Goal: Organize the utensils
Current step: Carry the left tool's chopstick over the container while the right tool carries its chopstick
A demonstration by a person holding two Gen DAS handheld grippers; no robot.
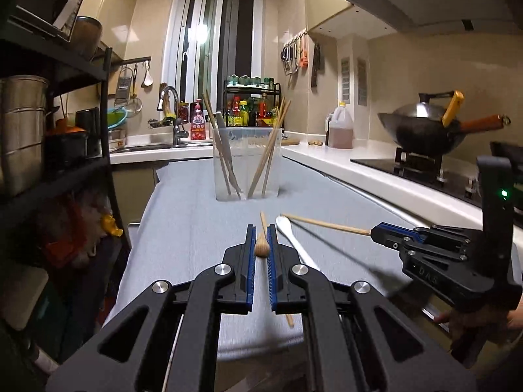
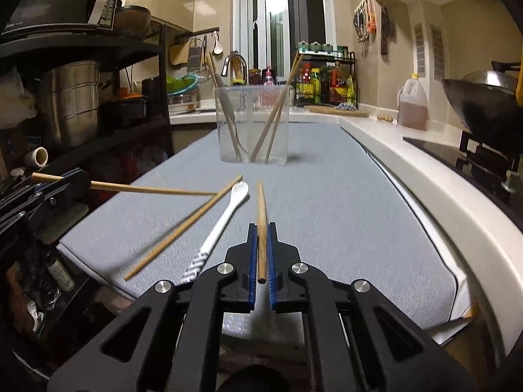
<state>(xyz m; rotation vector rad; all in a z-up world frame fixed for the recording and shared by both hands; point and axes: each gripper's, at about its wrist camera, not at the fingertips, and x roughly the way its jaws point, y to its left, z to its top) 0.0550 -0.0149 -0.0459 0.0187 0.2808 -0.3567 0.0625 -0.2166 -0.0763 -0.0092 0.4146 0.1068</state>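
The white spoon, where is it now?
The white spoon lies on the grey mat, between a loose chopstick and the right tool.

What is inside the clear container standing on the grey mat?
The clear container holds several wooden chopsticks leaning right, and at its left a chopstick beside a greyish utensil. Its frosted lower part blurs their tips.

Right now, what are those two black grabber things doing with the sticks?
A person is tidying utensils. The left gripper is shut on one wooden chopstick, the right gripper on another chopstick. A third chopstick and a white spoon lie on the grey mat. The clear holder already has some.
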